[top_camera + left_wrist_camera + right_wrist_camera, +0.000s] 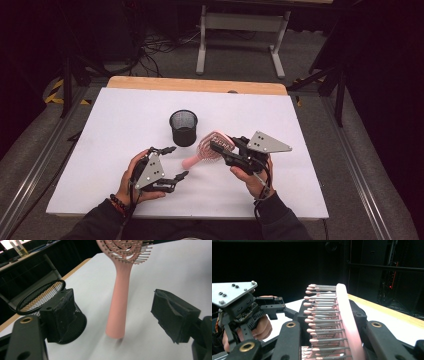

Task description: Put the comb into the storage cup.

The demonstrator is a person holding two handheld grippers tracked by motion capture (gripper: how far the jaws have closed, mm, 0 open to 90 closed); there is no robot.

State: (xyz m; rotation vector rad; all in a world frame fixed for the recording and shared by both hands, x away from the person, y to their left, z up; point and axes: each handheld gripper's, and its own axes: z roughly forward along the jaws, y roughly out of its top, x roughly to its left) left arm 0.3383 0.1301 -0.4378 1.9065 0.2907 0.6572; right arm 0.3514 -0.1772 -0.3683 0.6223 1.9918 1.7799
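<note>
A pink hairbrush (pixel 205 150) hangs just above the white table sheet (pixel 125 115), handle pointing toward my left hand. My right gripper (pixel 222 150) is shut on the brush head (pixel 347 315), a jaw on each side, bristles pointing sideways. My left gripper (pixel 178 161) stands open at the handle's free end. In the left gripper view the handle (pixel 120 295) runs up between the two pads (pixel 62 312), which stand clear of it. A black mesh cup (pixel 183 127) stands upright just behind the brush, close to the left jaw (pixel 40 296).
The sheet covers a wooden table whose bare far edge (pixel 197 85) shows at the back. Beyond it on the floor stand a white table frame (pixel 242 22) and cables. Dark stands flank both sides.
</note>
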